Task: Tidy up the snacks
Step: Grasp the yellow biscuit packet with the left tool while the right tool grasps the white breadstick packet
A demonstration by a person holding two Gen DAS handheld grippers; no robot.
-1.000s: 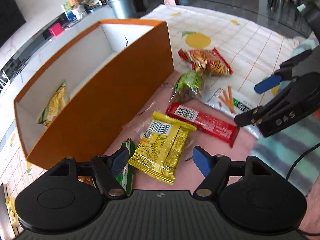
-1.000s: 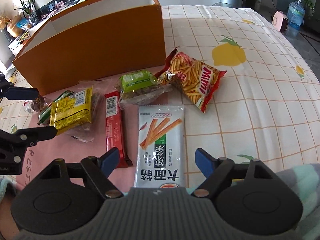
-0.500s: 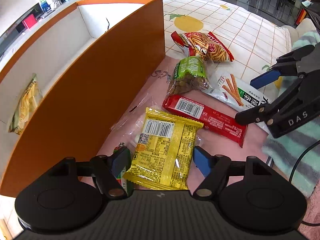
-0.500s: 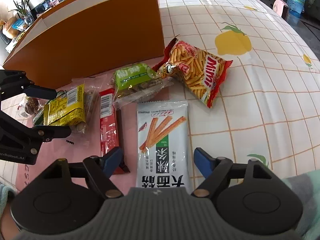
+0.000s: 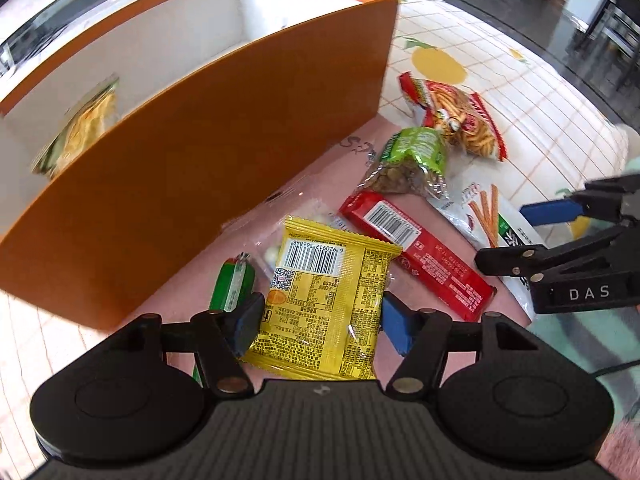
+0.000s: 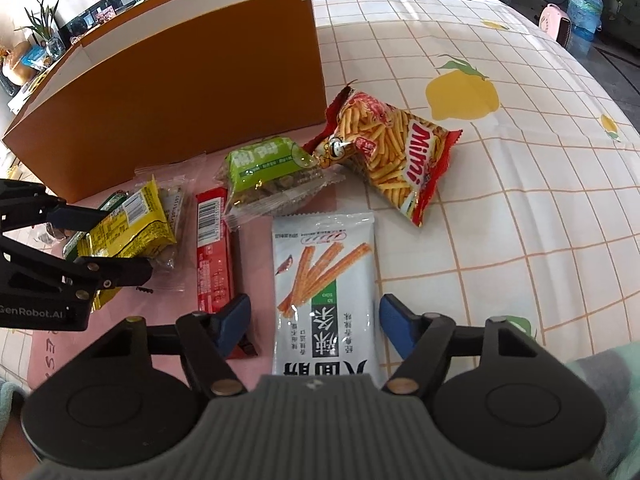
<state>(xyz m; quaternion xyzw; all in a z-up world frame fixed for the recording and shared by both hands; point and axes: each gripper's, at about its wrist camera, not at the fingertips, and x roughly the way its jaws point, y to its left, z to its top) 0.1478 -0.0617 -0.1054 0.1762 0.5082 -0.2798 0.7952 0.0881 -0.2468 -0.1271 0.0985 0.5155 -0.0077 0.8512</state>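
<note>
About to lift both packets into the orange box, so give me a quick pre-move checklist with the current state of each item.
1. Left tool astride the yellow packet: ok; its jaws have just been closing.
2. Left pads pressing the packet: cannot tell; the wrapper edges meet the pads.
3. Right tool astride the white stick-snack packet: ok, jaws also just closing.
4. Right pads touching that packet: not ok; gaps show on both sides.
5. Green stick clear of the left grip: not ok; it lies against the left finger.
6. Orange box open with room: ok; one packet inside.
</note>
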